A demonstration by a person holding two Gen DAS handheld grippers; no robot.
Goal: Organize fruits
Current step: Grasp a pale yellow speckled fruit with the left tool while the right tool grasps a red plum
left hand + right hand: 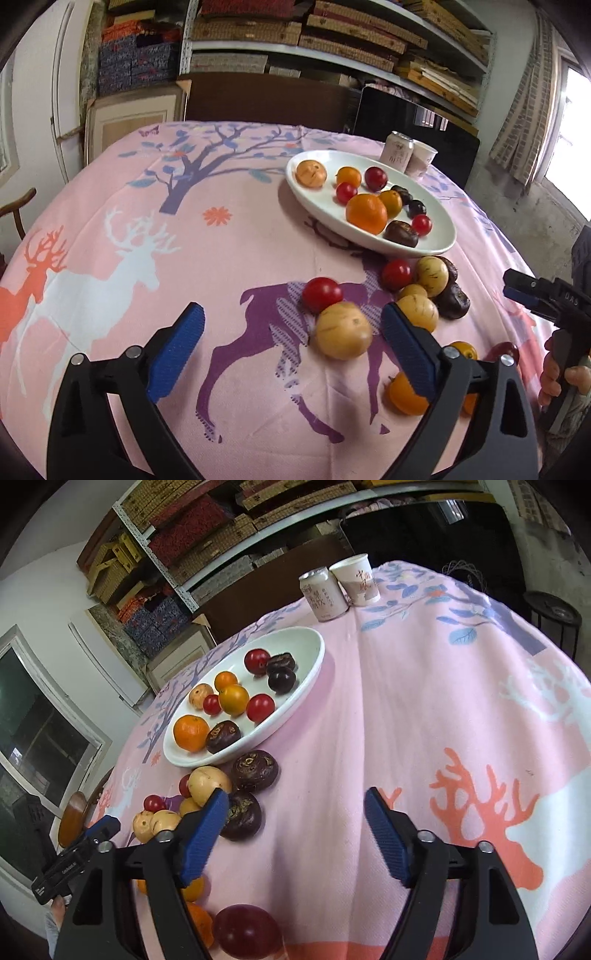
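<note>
The left hand-held gripper (291, 345) is spread wide and empty, with a tan fruit (343, 329) lying just ahead between its fingers. The right hand-held gripper (295, 834) is also spread and empty, over bare cloth beside two dark fruits (242, 814). More fruit lies loose on the tabletop (229, 184) near the plate (441, 243), which already holds several. These look light, round, smooth and likely to roll or bruise, so a gentle pinch across the widest part seems best.
</note>
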